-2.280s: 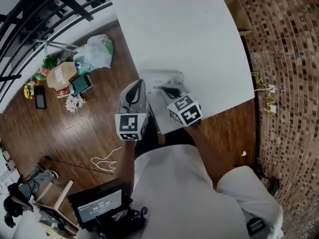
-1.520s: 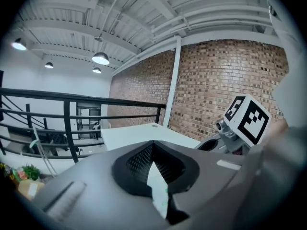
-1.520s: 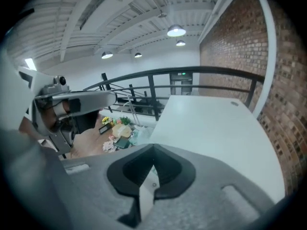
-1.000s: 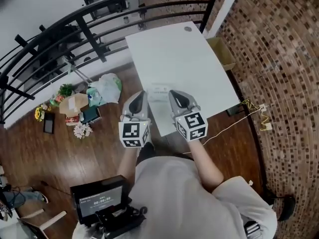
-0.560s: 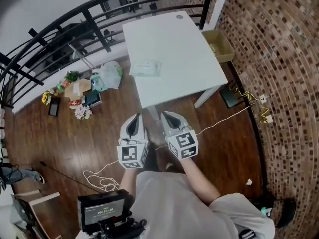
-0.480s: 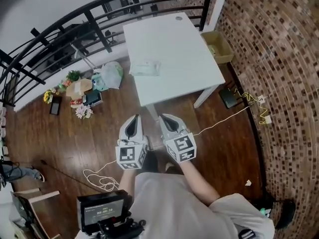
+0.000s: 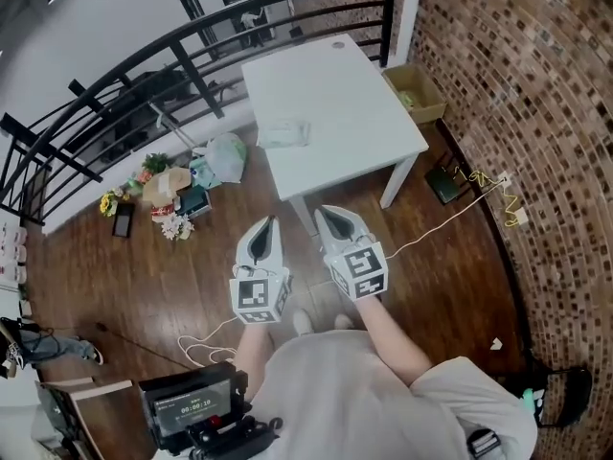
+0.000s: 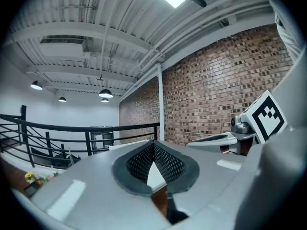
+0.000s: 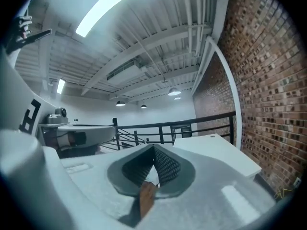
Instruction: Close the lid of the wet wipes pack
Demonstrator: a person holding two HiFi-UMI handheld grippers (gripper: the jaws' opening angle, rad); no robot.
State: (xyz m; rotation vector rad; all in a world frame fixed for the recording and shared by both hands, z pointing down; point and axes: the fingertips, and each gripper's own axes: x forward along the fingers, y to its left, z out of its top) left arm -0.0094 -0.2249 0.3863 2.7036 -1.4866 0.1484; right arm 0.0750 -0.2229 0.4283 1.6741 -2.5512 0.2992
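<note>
The wet wipes pack (image 7: 284, 134) is a small pale packet lying flat near the left edge of the white table (image 7: 345, 84); its lid is too small to make out. Both grippers hang over the wooden floor, well short of the table and apart from the pack. My left gripper (image 7: 265, 224) and my right gripper (image 7: 327, 215) point toward the table side by side. In the left gripper view the left gripper (image 8: 154, 145) has its jaw tips together with nothing between them. The right gripper (image 9: 154, 150) looks the same in its own view.
A black railing (image 7: 144, 60) runs behind the table. Bags, a box and flowers (image 7: 172, 185) clutter the floor to the left. A cardboard box (image 7: 414, 92) sits by the brick wall (image 7: 536, 113). A cable (image 7: 450, 214) trails right, and a screen (image 7: 187, 408) stands low left.
The grippers were over the pack on the table; since then the person has backed away, and both grippers now hang over the floor. The pack stays on the table.
</note>
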